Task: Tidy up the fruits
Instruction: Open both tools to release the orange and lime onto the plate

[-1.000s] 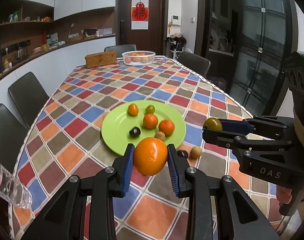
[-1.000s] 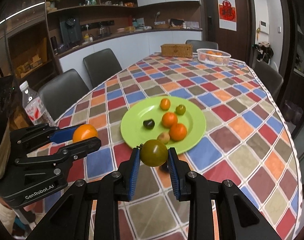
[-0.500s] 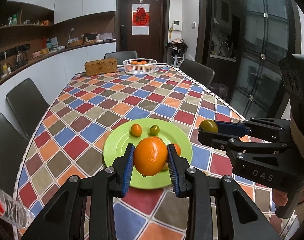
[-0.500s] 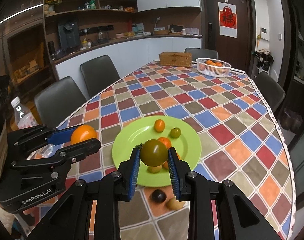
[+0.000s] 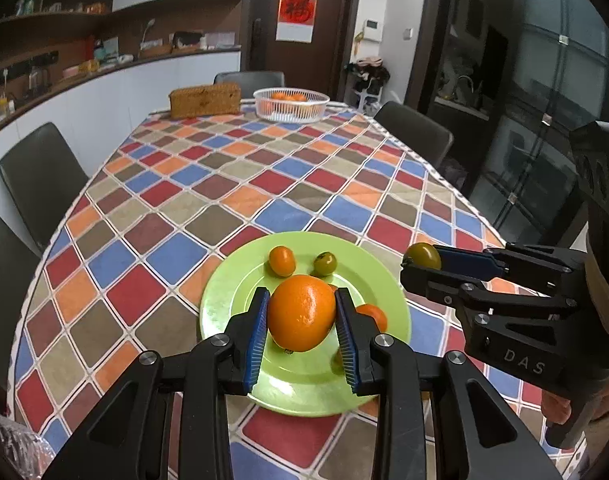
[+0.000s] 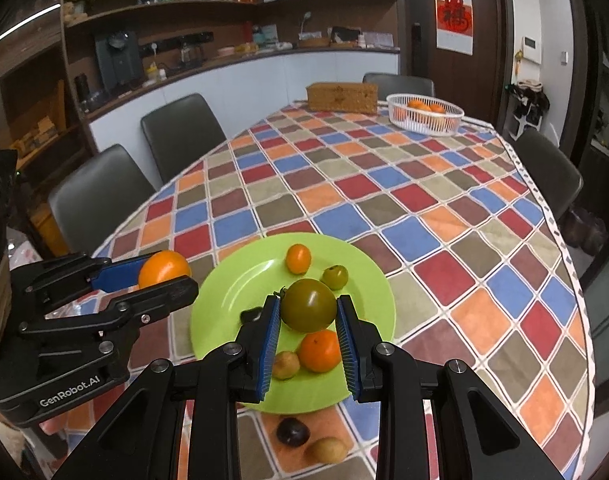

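The left gripper (image 5: pixel 302 334) pinches a big round orange (image 5: pixel 302 312) between its blue ribbed pads (image 5: pixel 254 336), up in the air over the near side of the flat, shiny green plate (image 5: pixel 224 300). The right gripper (image 6: pixel 308 334) pinches a smooth, dark green tomato (image 6: pixel 309 304) the same way, also held above the plate.

The plate sits near the close end of the table, on a checked cloth (image 6: pixel 424 208) of red, blue, orange and tan squares. On it lie a small oval orange fruit (image 6: pixel 298 258), a little green tomato (image 6: pixel 335 277), a bumpy tangerine (image 6: pixel 319 350), a small tan fruit (image 6: pixel 286 365) and a dark one, partly hidden. A dark plum (image 6: pixel 292 432) and another tan fruit (image 6: pixel 327 450) lie on the cloth just off the plate's near edge.

I think both fruits are about to be set down. It would be best to lower each one over a bare green spot, right down to the plate, and then open slowly. Round fruit rolls, so don't drop it. The tomato is soft, so squeeze gently.
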Available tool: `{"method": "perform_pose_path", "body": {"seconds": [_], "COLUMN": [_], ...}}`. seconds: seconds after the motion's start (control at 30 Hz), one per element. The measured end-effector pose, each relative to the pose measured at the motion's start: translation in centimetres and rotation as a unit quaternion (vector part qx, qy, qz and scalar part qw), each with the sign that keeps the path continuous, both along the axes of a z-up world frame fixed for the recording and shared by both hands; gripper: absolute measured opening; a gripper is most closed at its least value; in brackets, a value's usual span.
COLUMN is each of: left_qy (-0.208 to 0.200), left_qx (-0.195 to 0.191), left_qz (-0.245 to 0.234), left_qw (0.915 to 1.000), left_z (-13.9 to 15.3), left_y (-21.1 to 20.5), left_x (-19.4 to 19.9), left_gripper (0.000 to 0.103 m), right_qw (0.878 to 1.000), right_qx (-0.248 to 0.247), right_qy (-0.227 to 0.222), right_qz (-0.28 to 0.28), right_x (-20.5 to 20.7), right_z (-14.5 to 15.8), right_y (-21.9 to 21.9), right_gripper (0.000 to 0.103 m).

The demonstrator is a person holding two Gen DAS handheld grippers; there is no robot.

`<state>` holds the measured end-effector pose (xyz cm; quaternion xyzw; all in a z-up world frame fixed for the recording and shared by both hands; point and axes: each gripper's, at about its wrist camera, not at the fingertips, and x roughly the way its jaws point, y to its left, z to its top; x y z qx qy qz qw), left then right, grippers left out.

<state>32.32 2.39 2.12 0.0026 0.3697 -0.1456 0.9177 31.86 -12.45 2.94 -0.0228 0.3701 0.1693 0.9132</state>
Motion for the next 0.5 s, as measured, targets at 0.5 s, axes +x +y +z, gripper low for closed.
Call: {"method": "perform_pose_path", "body": {"seconds": [0.5], "left_qy": [0.094], "left_qx": [-0.009], "left_qz": [0.029], "left_qw": [0.9951], "left_z": [-4.5], "left_y": [0.7], "left_x": [6.6], "left_gripper": [0.032], "right_qw": [0.996], "right_qx": [-0.022], "right_qy": [0.091], "right_qz": [-0.012], "right_x": [6.0], "right_z": [-4.4], "right_y": [0.2], "right_gripper": [0.029]}}
